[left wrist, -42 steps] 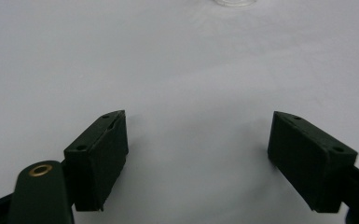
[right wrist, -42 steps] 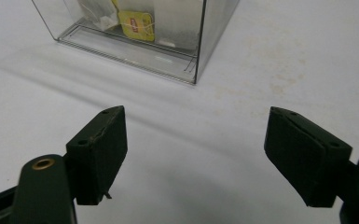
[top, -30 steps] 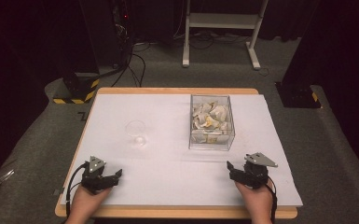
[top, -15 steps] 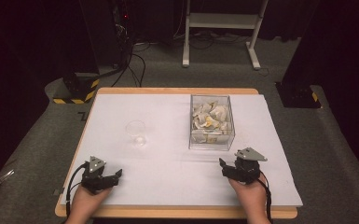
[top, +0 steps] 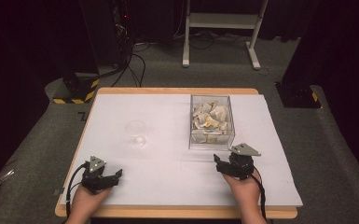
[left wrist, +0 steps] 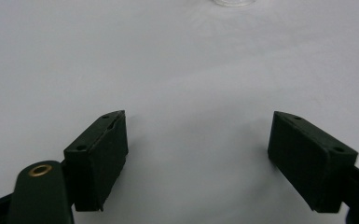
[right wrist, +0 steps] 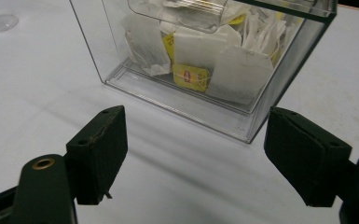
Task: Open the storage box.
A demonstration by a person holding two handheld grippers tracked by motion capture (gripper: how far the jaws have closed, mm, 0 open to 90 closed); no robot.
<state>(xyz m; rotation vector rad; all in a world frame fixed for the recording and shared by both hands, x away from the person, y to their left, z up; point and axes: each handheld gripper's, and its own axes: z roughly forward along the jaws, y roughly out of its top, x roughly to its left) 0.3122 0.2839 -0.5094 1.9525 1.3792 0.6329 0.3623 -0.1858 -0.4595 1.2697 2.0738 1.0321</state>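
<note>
- While the right gripper (top: 224, 166) is hovering just short of the clear box (top: 211, 122), its jaws are standing wide with nothing between them; in the right gripper view the box's near corner is sitting just beyond the pads (right wrist: 103, 154).
- The box is standing upright on the white table cover (top: 168, 163), and tea bags (right wrist: 192, 56) are lying heaped inside it, some showing yellow tags.
- The left gripper (top: 109, 176) is resting well to the left of the box, its jaws also gaping and empty over bare cover.
- A small clear cup (top: 136, 131) is standing to the left of the box, apart from it.
- Handling, as a judgement: the tea bags are looking light, soft and easily torn, with thin strings that could snag.
- The best hold is probably a pinch on the top edge of one bag, or on its tag, reaching in from above the box's open top.
- The box walls are looking hard and smooth, so likely slippery under the pads; a nudge could slide the box across the cover.
</note>
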